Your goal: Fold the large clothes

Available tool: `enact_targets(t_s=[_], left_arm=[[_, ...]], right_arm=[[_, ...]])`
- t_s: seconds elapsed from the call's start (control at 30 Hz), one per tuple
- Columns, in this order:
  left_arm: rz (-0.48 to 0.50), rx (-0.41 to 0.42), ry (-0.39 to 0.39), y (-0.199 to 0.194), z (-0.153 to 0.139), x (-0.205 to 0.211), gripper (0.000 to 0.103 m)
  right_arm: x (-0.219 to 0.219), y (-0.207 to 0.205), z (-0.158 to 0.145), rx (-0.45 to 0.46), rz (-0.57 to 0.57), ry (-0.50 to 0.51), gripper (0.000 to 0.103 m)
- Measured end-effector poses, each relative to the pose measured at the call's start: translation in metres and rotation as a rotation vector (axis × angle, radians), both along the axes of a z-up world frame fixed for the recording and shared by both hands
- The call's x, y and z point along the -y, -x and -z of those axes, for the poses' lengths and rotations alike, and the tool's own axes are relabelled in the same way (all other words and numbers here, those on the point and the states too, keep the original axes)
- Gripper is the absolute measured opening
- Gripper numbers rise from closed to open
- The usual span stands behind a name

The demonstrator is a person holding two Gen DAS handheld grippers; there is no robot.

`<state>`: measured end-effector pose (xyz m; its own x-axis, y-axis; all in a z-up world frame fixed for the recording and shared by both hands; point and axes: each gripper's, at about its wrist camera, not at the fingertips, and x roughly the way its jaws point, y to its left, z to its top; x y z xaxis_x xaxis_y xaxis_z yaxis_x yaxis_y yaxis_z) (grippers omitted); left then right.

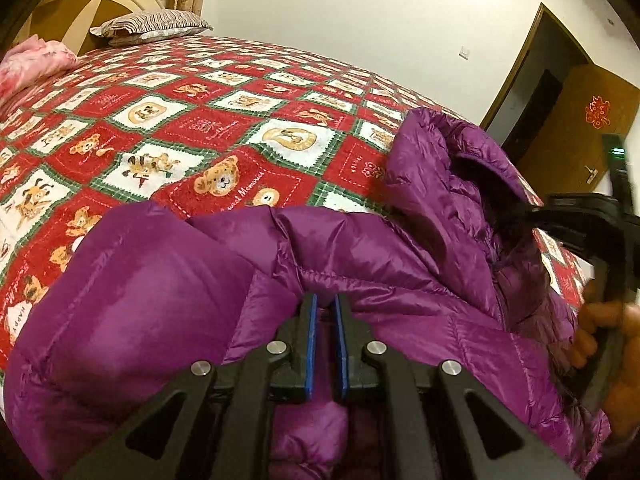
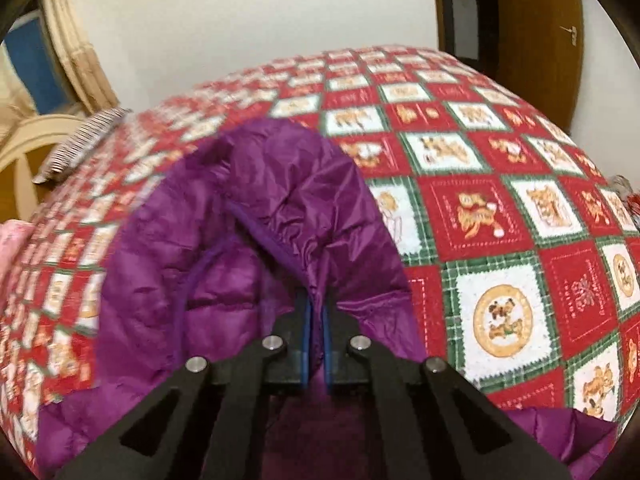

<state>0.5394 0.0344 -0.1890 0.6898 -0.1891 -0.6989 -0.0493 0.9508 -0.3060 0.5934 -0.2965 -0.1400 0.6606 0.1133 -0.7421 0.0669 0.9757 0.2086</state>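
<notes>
Jackets: I saw one purple puffy jacket (image 1: 160,280) lying on the near side of the bed cover (image 1: 224,120).
Left gripper (image 1: 326,300): I had it squeezed tight on a fold of the jacket.
Right gripper (image 2: 316,304): it was pinched shut on the jacket's hood (image 2: 296,184) (thin cloth sat between the blue pads).
Pillows: one striped pillow (image 1: 152,26) sat far back.
Doors: one brown door (image 1: 592,128).

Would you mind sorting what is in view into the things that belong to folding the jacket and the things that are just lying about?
Belongs to the job:
- purple puffer jacket
- left gripper, shut on the jacket
- right gripper, shut on the jacket's hood

Just lying about:
- striped pillow
- pink bedding
- patterned bedspread, only the work surface
</notes>
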Motion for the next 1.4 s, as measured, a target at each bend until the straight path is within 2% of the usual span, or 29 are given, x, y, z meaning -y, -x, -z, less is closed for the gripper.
enact_targets(t_s=[0.13, 0.27, 0.4, 0.57, 0.73, 0.83, 0.9, 0.97, 1.03, 1.07, 1.1, 1.13, 1.23, 1.37, 1.4], left_arm=[[-0.001, 0.0, 0.014, 0.0, 0.0, -0.001, 0.009], [-0.001, 0.0, 0.02, 0.0, 0.0, -0.002, 0.009], [-0.002, -0.001, 0.023, 0.0, 0.001, -0.002, 0.009], [-0.003, -0.002, 0.023, -0.001, 0.001, -0.003, 0.009], [0.0, -0.016, -0.022, 0.0, -0.004, 0.002, 0.009], [0.068, -0.003, -0.132, 0.002, -0.021, 0.022, 0.009], [0.131, 0.021, -0.139, 0.005, -0.032, 0.035, 0.009], [0.18, 0.018, -0.114, 0.006, -0.038, 0.047, 0.009], [0.18, 0.018, -0.105, 0.008, -0.038, 0.055, 0.009], [0.176, 0.011, -0.102, 0.008, -0.036, 0.057, 0.009], [0.175, 0.001, -0.094, 0.007, -0.033, 0.058, 0.009], [0.174, -0.011, -0.079, 0.008, -0.029, 0.06, 0.009], [0.157, -0.018, -0.083, 0.009, -0.019, 0.062, 0.009], [0.151, -0.018, -0.038, 0.014, -0.012, 0.056, 0.009], [0.15, -0.016, -0.024, 0.014, -0.012, 0.054, 0.009]], right_arm=[[-0.005, 0.033, -0.025, 0.062, -0.067, -0.04, 0.007], [-0.012, 0.072, -0.046, 0.125, -0.131, -0.032, 0.006], [-0.017, 0.12, -0.05, 0.156, -0.182, 0.006, 0.006], [-0.019, 0.169, -0.034, 0.166, -0.216, 0.1, 0.006], [-0.017, 0.185, 0.006, 0.091, -0.21, 0.152, 0.006], [-0.013, 0.186, 0.027, 0.049, -0.203, 0.112, 0.006], [-0.008, 0.188, 0.026, 0.06, -0.192, 0.071, 0.006], [-0.001, 0.188, 0.022, 0.073, -0.175, 0.023, 0.007], [0.007, 0.186, 0.01, 0.113, -0.127, 0.002, 0.018], [0.012, 0.183, 0.002, 0.127, -0.101, -0.015, 0.046], [0.019, 0.176, -0.008, 0.138, -0.067, -0.05, 0.088], [0.026, 0.17, -0.017, 0.154, -0.036, -0.089, 0.102], [0.038, 0.142, -0.046, 0.216, 0.053, -0.17, 0.103], [0.042, 0.078, -0.049, 0.09, 0.144, -0.125, 0.102], [0.043, 0.061, -0.044, 0.05, 0.169, -0.122, 0.094]])
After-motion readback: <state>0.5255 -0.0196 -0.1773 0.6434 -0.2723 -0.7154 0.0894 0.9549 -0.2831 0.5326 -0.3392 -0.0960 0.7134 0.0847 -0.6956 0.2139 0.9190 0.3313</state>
